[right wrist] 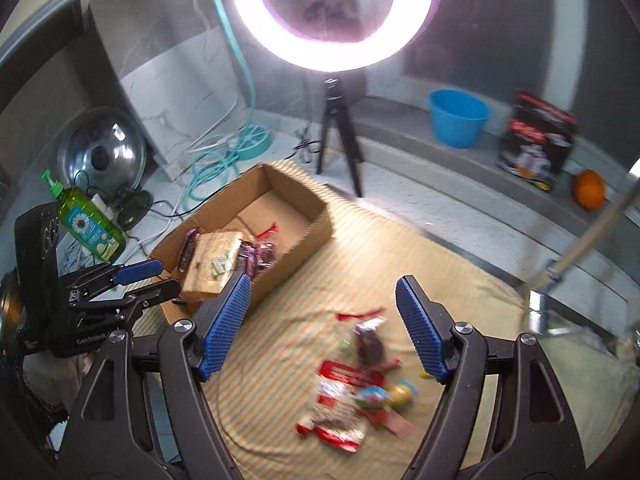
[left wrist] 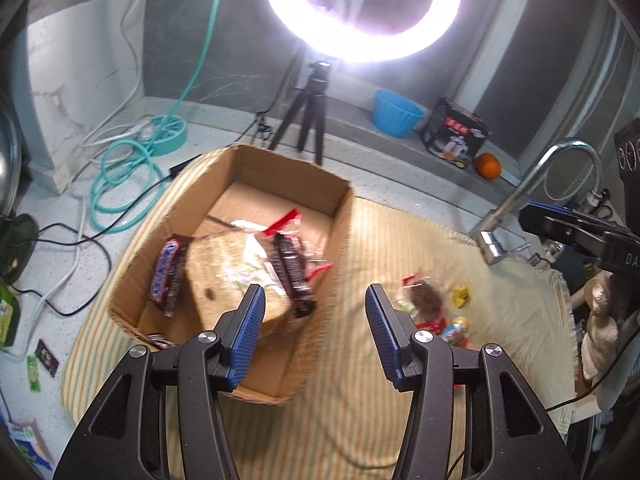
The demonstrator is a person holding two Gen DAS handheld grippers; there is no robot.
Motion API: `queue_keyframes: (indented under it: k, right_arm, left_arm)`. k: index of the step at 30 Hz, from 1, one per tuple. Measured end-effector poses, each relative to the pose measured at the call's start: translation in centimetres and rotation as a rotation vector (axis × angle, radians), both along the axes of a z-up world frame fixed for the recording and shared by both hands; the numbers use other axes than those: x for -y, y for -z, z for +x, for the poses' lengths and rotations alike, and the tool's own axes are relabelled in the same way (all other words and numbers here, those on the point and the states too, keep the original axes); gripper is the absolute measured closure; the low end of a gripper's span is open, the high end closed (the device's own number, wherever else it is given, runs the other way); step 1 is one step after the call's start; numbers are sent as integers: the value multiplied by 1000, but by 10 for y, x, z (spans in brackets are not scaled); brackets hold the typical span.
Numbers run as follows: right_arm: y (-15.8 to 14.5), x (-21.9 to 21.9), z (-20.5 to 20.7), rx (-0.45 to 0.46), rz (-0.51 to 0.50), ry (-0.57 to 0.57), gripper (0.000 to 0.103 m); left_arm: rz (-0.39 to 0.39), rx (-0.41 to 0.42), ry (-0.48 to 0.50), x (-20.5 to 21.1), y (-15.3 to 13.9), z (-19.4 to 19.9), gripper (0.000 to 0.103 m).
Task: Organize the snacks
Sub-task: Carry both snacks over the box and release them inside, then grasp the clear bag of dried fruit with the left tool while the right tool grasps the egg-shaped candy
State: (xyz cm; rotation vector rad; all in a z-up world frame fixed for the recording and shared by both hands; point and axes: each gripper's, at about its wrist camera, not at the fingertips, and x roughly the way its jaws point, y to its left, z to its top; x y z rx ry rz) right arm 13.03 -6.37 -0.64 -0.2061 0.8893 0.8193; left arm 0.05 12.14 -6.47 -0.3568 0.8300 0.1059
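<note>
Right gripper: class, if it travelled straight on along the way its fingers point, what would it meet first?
Probably the loose snack packets lying on the striped yellow cloth; the right gripper stands open and empty above them. Depth is uncertain; it might land on bare cloth just beyond them.

Ring light [left wrist: 362,12] glowing at back, on black tripod [left wrist: 306,116]. Teal hose [left wrist: 120,184] coiled at left on speckled desk [left wrist: 52,240], beside teal round reel [left wrist: 170,132]. Blue tub [left wrist: 396,112] on rear ledge, near black printed carton [left wrist: 456,132]; orange [left wrist: 489,166] just beside carton. Chrome tap [left wrist: 532,188] curving at right. Striped cloth [left wrist: 420,240] spread over desk. Green soap bottle [right wrist: 86,224] with pump at left, steel lid [right wrist: 100,156] leaning behind it. Black cables [left wrist: 80,240] trailing across desk.
</note>
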Motion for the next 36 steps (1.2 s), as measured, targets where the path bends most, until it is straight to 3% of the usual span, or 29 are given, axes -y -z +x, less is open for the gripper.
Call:
queue_keyframes:
  k: [6,16,23,33,36]
  right_arm:
    - [-4,62,-10,6,-6,91,25]
    - [56,136,-9,-122,-37,189,25]
    - [97,137,-3,-179,-61,167,25]
    - [129,112,10,-230,-61,108,25]
    - [138,105,14,-251,-64,96,25]
  left_arm:
    - [-9,4,69,33,-1,4,52]
    - [-74,-67,143,84,34,16,52]
    - [-142,-106,167,101,50,48,52]
    - [-240,-220,118,99,88,106,52]
    - [-232,-248,120,103,96,117,52]
